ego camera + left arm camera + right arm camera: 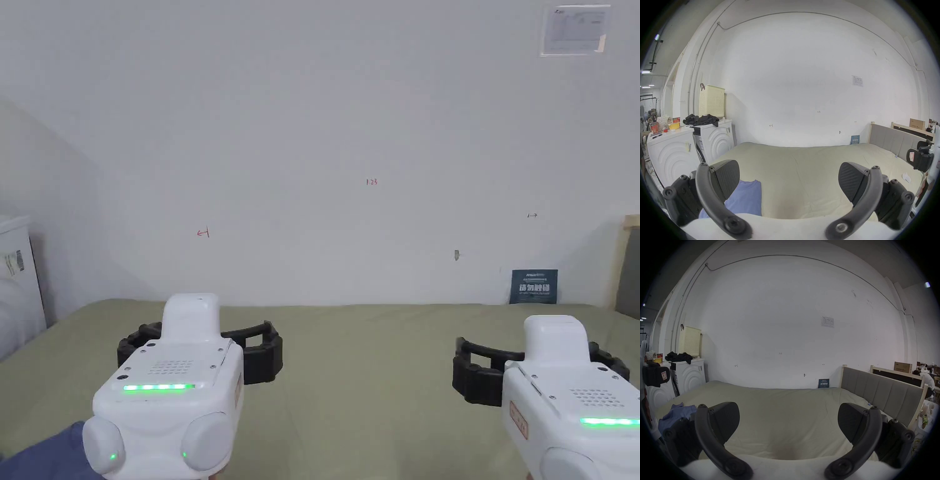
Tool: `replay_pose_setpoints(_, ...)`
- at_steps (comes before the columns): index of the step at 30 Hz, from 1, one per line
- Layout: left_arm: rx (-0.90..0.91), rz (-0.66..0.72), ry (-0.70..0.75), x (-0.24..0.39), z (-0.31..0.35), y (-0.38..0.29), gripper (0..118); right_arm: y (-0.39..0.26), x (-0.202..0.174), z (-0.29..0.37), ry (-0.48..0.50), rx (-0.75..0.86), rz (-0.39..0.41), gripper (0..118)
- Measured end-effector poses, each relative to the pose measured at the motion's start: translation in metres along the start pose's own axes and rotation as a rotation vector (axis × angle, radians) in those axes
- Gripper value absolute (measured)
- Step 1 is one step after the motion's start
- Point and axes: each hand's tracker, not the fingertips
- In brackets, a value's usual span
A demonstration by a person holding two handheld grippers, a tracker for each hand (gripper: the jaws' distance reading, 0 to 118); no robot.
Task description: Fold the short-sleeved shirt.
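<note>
Left gripper view shows the blue short-sleeved shirt [747, 199] lying on the bed [802, 170] near its front left edge, collar toward the wall, apparently already partly folded or bunched; its full outline is hidden. Left tongs [788, 180] stand wide and empty above the bed, just right of the shirt. Right tongs [788, 420] are likewise wide, empty, and well apart from the garment. Judgement: folding proper is not yet in hand; the next move calls for both tongs to descend and pinch shirt edges. A cream laundry basket [711, 100] stands on a washing machine [716, 139]; its contents cannot be determined.
</note>
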Motion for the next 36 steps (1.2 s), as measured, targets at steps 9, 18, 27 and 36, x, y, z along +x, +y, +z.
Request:
replay_pose_setpoints(9, -0.004, -0.019, 0.002, 0.0, -0.004, -0.001, 118, 0.001, -0.002, -0.001, 0.002, -0.005, 0.001, 118)
replay_pose_setpoints(18, -0.013, -0.013, -0.001, -0.001, -0.004, -0.001, 91, -0.001, 0.0, -0.003, -0.017, -0.009, 0.024, 76)
replay_pose_setpoints(27, -0.06, -0.005, -0.061, 0.002, -0.004, -0.008, 0, -0.009, 0.009, -0.002, -0.025, -0.012, -0.003, 2)
replay_pose_setpoints(36, -0.051, -0.035, -0.047, 0.001, -0.01, -0.011, 0, -0.005, 0.003, -0.001, -0.02, 0.005, 0.004, 2)
